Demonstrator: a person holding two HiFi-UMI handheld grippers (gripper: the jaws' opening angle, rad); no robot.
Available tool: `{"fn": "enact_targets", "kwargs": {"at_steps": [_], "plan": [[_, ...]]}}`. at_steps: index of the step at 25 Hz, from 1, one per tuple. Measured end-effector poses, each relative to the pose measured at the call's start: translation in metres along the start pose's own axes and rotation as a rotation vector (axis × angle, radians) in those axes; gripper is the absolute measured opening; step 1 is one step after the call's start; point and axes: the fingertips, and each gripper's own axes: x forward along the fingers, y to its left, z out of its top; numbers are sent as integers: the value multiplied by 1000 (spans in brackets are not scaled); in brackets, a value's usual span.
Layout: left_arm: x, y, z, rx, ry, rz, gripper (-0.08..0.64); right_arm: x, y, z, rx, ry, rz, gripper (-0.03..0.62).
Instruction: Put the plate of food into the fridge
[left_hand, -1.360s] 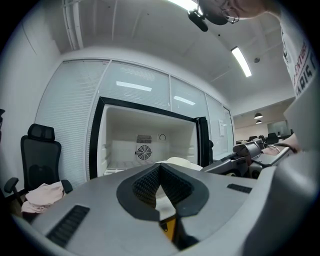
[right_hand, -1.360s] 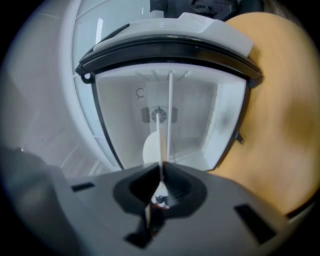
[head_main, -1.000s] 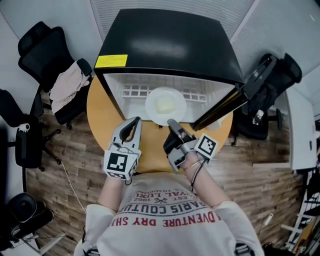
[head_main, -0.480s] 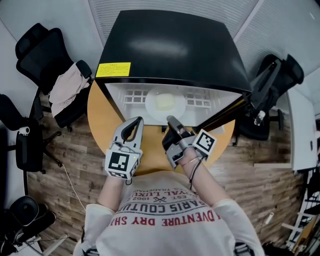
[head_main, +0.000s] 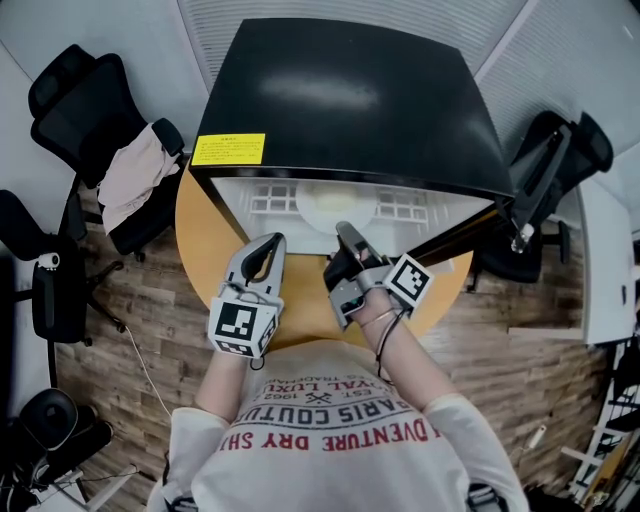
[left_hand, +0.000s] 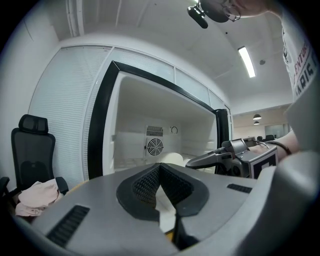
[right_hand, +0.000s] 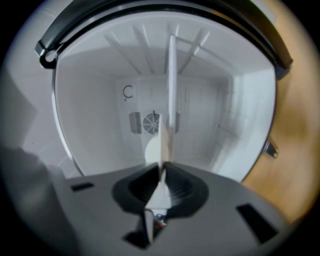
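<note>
Ahead of the right gripper (head_main: 345, 234), whose fingers (right_hand: 182, 187) are opening, the fridge (head_main: 350, 90) top hides the far part of the plate (head_main: 335, 206). I cannot make out the food. The right gripper view is blurred, so I cannot confirm the rim sits clear of those fingers.
</note>
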Motion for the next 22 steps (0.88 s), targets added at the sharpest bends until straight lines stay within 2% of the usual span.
{"fn": "enact_targets", "kwargs": {"at_steps": [6,10,16,22], "plan": [[4,4,-8,-18,20,0,31,7,-1,4,-24,-20,12,63],[7,5,-10,-25,28,-4,31,13,-10,8,-30,-22,-8,143],[9,3,-14,-27,36,-10,31,17,-15,14,-79,-22,-9,192],[9,4,-15,-27,39,-5,31,16,-13,12,-99,-7,-11,198]]}}
